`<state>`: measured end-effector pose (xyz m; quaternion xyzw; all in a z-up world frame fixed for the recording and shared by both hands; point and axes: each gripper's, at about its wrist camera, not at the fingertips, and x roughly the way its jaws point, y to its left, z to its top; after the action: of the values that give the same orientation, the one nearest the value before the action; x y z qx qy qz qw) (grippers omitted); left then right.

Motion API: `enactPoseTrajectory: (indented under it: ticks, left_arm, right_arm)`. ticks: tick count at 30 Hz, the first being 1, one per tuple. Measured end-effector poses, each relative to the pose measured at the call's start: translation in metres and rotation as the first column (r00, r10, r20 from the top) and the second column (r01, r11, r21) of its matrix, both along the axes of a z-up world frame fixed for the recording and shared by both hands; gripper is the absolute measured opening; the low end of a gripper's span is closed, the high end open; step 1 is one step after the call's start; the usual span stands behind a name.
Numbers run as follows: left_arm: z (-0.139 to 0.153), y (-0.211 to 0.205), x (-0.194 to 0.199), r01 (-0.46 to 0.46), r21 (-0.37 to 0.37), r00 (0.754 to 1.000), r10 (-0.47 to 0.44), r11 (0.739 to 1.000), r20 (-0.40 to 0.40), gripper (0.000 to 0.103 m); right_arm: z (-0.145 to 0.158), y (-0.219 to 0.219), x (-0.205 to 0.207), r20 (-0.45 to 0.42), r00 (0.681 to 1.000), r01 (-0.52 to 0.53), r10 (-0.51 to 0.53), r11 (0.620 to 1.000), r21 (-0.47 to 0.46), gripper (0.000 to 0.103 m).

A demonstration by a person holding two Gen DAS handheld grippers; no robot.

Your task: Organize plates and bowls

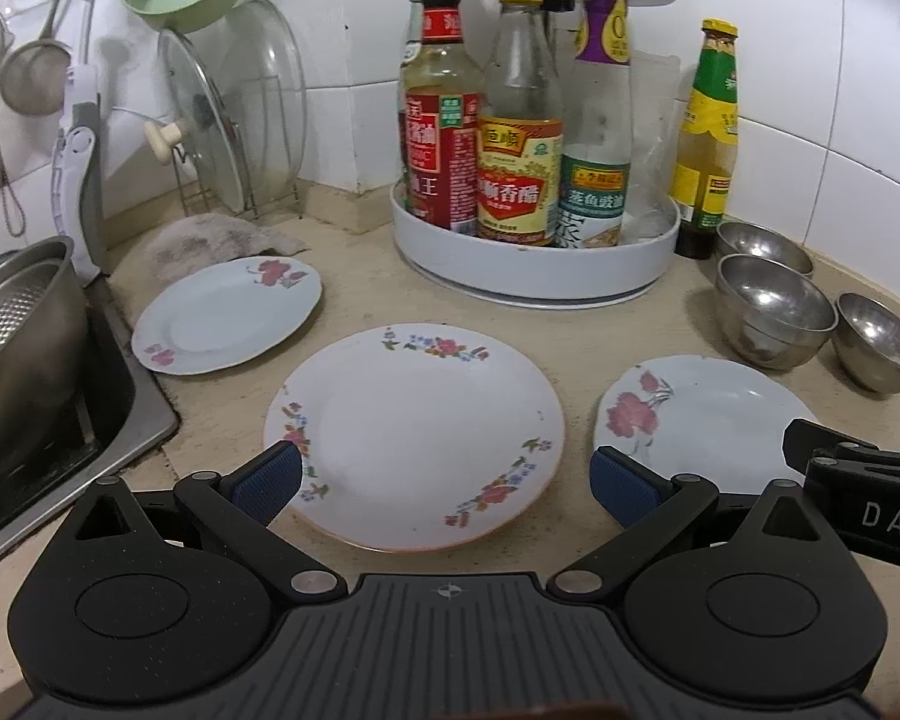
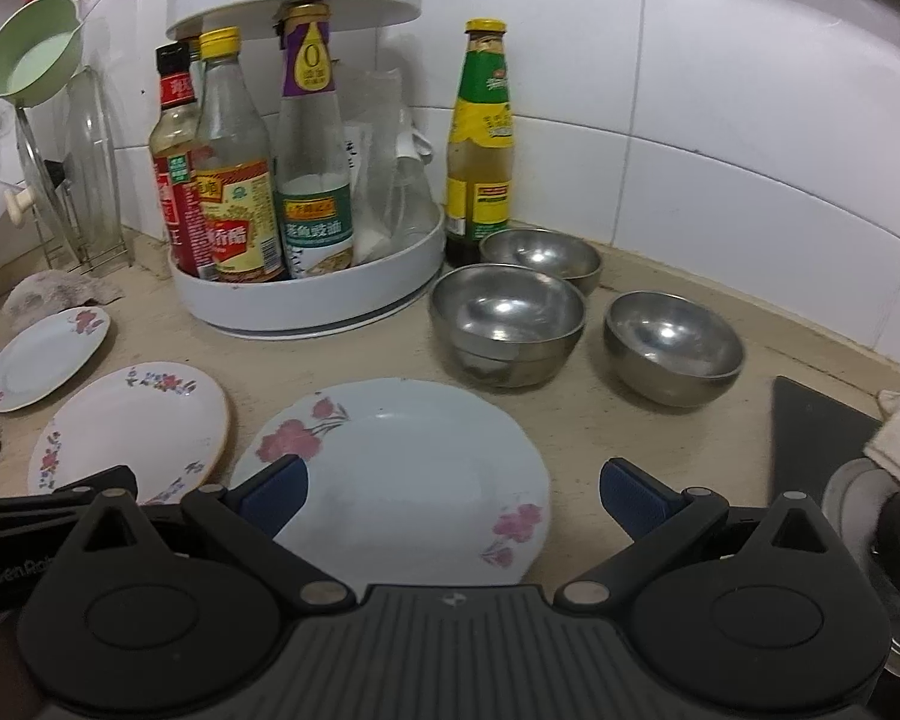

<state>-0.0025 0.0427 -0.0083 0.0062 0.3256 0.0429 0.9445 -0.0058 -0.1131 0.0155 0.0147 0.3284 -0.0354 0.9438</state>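
Three flowered white plates lie apart on the beige counter. The middle plate (image 1: 414, 435) (image 2: 132, 426) sits just ahead of my left gripper (image 1: 444, 483), which is open and holds nothing. The right plate (image 1: 702, 420) (image 2: 396, 474) lies under my right gripper (image 2: 453, 495), also open with nothing in it. A smaller plate (image 1: 228, 315) (image 2: 45, 357) rests at the left by the sink. Three steel bowls stand at the right: a back one (image 1: 762, 246) (image 2: 540, 255), a middle one (image 1: 777, 309) (image 2: 507, 321) and a right one (image 1: 879, 339) (image 2: 672, 348).
A white two-tier turntable (image 1: 534, 276) (image 2: 306, 306) with sauce bottles stands at the back, a green-labelled bottle (image 1: 708, 138) (image 2: 480, 138) beside it. The sink (image 1: 60, 414) with a steel colander is at the left. Glass lids (image 1: 234, 120) lean in a rack. A black stove edge (image 2: 822, 438) lies right.
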Motion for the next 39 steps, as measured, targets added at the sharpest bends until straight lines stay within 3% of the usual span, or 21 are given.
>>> enactPoseTrajectory:
  ticks: [20, 29, 34, 39]
  left_arm:
    - [-0.003, 0.031, 0.014, -0.019, -0.027, 1.0, 0.019, 0.999, 0.004, 0.103]
    - [0.003, 0.01, 0.03, 0.142, -0.028, 0.99, -0.141, 0.989, 0.027, 0.103]
    - [0.001, -0.015, 0.051, 0.275, 0.004, 0.961, -0.275, 0.961, 0.025, 0.103]
    - [-0.012, -0.042, 0.079, 0.39, 0.03, 0.92, -0.388, 0.92, -0.049, 0.103]
  right_arm:
    - [-0.003, 0.025, 0.023, -0.02, 0.998, -0.052, 0.052, 0.999, 0.018, 0.101]
    - [-0.008, -0.007, 0.024, -0.044, 0.998, 0.048, -0.046, 0.998, 0.043, 0.101]
    - [-0.017, -0.035, 0.021, -0.093, 0.988, 0.134, -0.123, 0.983, 0.128, 0.101]
    - [-0.027, -0.054, 0.019, -0.134, 0.977, 0.188, -0.168, 0.969, 0.159, 0.097]
